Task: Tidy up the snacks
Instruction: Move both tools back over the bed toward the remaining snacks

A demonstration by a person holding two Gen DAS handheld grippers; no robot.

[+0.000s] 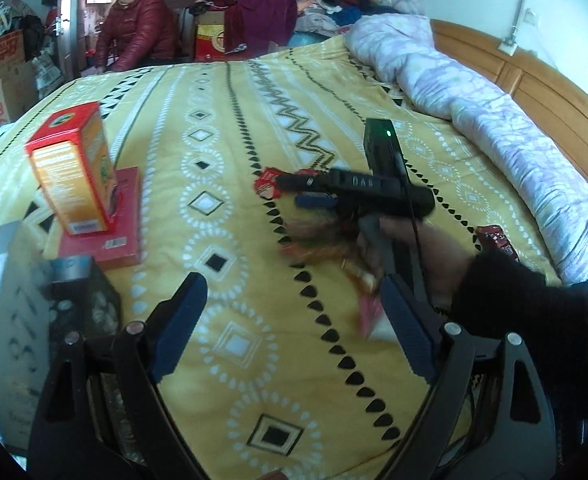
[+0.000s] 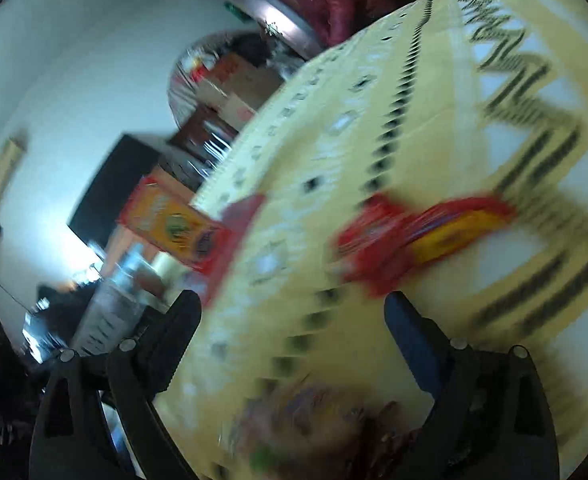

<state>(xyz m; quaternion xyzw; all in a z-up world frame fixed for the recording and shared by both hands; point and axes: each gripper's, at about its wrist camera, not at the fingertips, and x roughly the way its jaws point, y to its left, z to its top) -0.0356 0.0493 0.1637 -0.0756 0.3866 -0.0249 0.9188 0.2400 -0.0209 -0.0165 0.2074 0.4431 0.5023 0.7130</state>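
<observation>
The left claw (image 1: 289, 320) stands wide apart over the yellow patterned bedspread (image 1: 253, 128), its blue-padded fingers (image 1: 177, 320) touching nothing and nothing between them. The right claw (image 1: 289, 192), seen from the left wrist view, reaches across the bedspread from the right, held by a hand (image 1: 414, 256) in a black sleeve (image 1: 534, 320); its jaws are spread wide and grip nothing. In its own view the right claw (image 2: 294, 312) is likewise wide open, with only bedspread between the pads.

Just past the right claw's tips lies a small red snack packet (image 1: 267, 184); in the right wrist view this red and yellow packet (image 2: 422, 236) is smeared by motion blur. A blurred heap of wrappers (image 1: 326, 256) lies under the right claw, its contents hard to make out. Another dark red packet (image 1: 496, 240) lies beyond the sleeve, partly hidden by it.

Left of the right claw, an orange and red carton (image 1: 73, 164) stands upright on a flat red box (image 1: 109, 224). A dark box (image 1: 81, 304) nearer the left claw is cut off by its frame.

A rolled lilac quilt (image 1: 474, 96), soft and puffy, lies along the wooden headboard (image 1: 534, 80). A person in a red padded jacket (image 1: 137, 28) sits at the far edge of the bed.
</observation>
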